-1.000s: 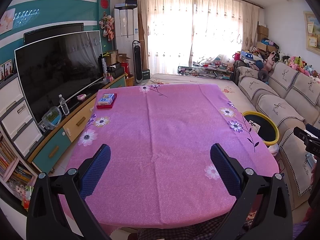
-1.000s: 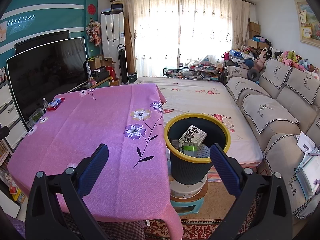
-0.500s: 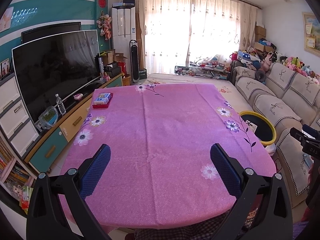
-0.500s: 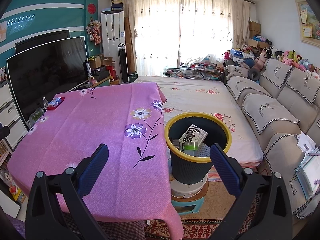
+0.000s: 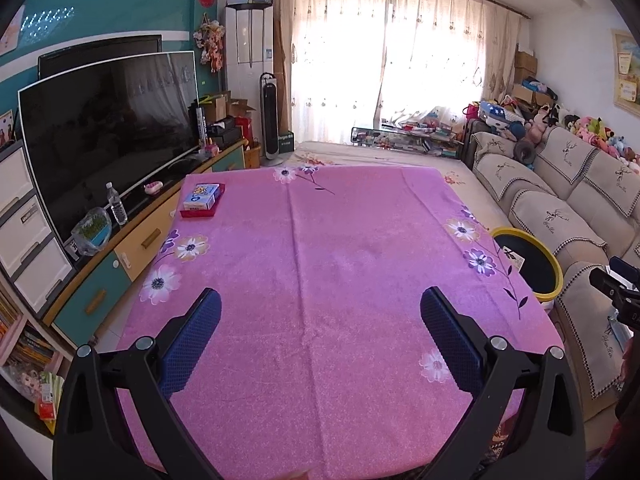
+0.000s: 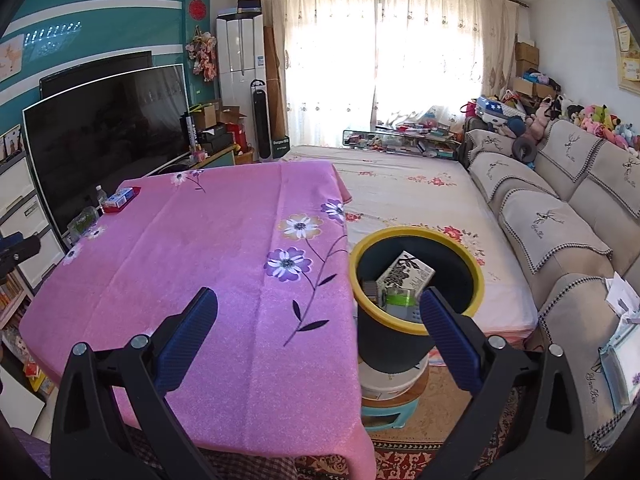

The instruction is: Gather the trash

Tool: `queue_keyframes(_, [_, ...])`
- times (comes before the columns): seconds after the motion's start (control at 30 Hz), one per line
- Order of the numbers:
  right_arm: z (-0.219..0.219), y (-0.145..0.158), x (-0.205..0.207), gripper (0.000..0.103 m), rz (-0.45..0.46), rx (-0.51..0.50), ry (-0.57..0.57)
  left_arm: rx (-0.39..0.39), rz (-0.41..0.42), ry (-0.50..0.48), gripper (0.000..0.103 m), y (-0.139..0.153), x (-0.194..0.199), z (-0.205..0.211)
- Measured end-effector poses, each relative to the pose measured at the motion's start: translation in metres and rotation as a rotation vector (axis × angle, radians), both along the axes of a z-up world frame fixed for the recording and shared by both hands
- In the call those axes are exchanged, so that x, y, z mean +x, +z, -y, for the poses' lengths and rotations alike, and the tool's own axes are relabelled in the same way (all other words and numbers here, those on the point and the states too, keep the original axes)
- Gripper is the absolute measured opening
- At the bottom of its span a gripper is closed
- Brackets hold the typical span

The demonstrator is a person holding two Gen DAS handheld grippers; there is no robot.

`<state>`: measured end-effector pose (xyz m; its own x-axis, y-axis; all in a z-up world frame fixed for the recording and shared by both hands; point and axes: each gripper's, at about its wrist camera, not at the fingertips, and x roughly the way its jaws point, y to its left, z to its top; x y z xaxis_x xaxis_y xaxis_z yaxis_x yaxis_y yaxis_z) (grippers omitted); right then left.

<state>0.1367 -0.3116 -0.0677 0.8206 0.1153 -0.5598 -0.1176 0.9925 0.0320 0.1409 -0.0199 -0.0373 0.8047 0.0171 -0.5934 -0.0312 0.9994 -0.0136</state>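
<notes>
A table under a pink flowered cloth (image 5: pixel 328 280) (image 6: pixel 208 264) fills the middle of both views. At its far left corner lies a blue and white box on a red tray (image 5: pixel 202 199) (image 6: pixel 119 199). A dark bin with a yellow rim (image 6: pixel 416 276) (image 5: pixel 532 264) stands off the table's right side, holding a black-and-white patterned box (image 6: pixel 406 274) and other trash. My left gripper (image 5: pixel 320 320) hangs open over the near part of the cloth, nothing between its blue pads. My right gripper (image 6: pixel 318 320) is open too, at the table's right edge beside the bin.
A large TV (image 5: pixel 108 132) on a low cabinet runs along the left, with a water bottle (image 5: pixel 116 204). A beige sofa (image 6: pixel 560 216) lines the right wall. The bin sits on a white tub and a teal stool (image 6: pixel 388 408). A floral mat (image 6: pixel 400 192) covers the floor behind.
The left wrist view has drifted slightly, so the table sits a little lower and farther in the frame. The right gripper has barely moved. Both grippers stay open.
</notes>
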Motion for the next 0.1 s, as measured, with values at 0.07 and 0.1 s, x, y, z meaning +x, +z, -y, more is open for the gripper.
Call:
queue_keyframes(0.07, [-0.011,0.001,0.021,0.096,-0.015,-0.002,0.017,0.001,-0.007,0.008,0.098,-0.007,0.027,-0.01])
queue_keyframes(0.1, [-0.018,0.0,0.033,0.096,-0.02,-0.006,0.031,0.003,-0.013,0.016,0.098,-0.012,0.042,-0.017])
